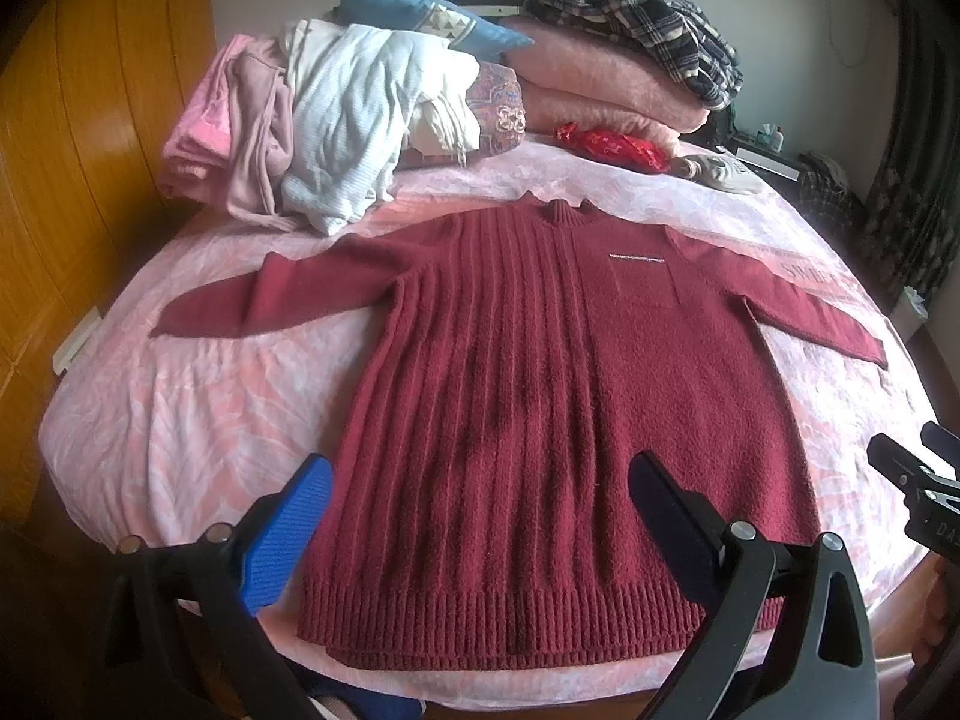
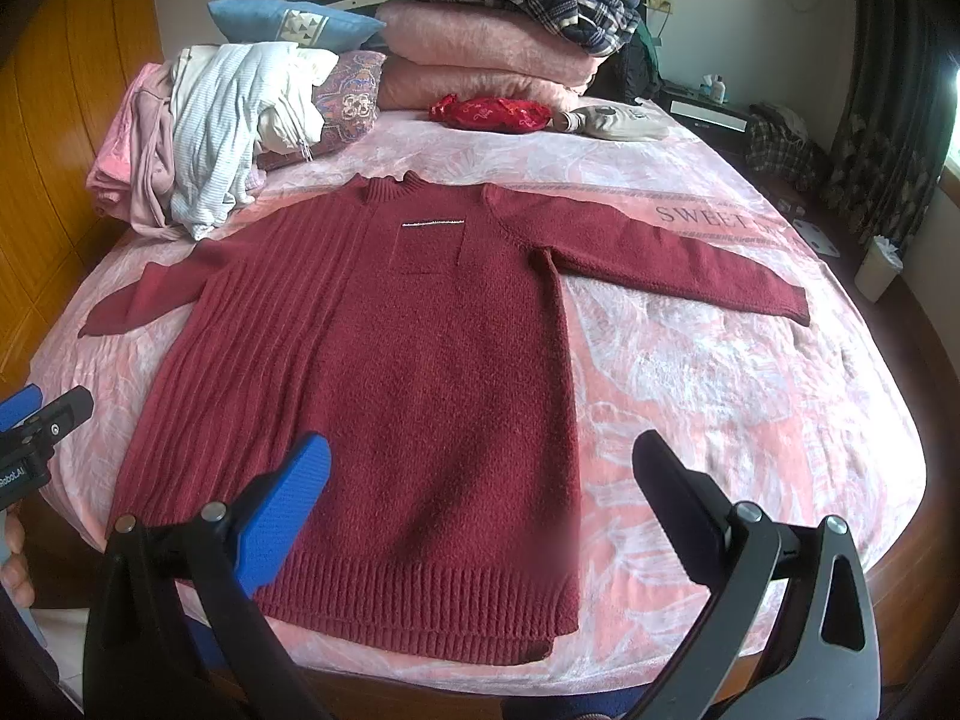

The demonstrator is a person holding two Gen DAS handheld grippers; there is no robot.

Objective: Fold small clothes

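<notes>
A dark red knit sweater (image 1: 540, 396) lies flat, front up, on the pink bedspread (image 1: 198, 420), sleeves spread to both sides, hem toward me. It also shows in the right wrist view (image 2: 384, 372). My left gripper (image 1: 480, 480) is open and empty, held above the hem, one finger over each side of the lower body. My right gripper (image 2: 480, 468) is open and empty above the sweater's lower right edge. The right gripper also shows at the edge of the left wrist view (image 1: 918, 480), and the left gripper at the edge of the right wrist view (image 2: 36, 420).
A heap of pale clothes (image 1: 336, 138) sits at the back left. Folded pink blankets (image 1: 600, 84) with a plaid garment (image 1: 630, 18) are at the headboard, beside a blue pillow (image 1: 414, 12). A red pouch (image 1: 612, 147) lies behind the collar. A wooden wardrobe (image 1: 78, 150) stands at the left.
</notes>
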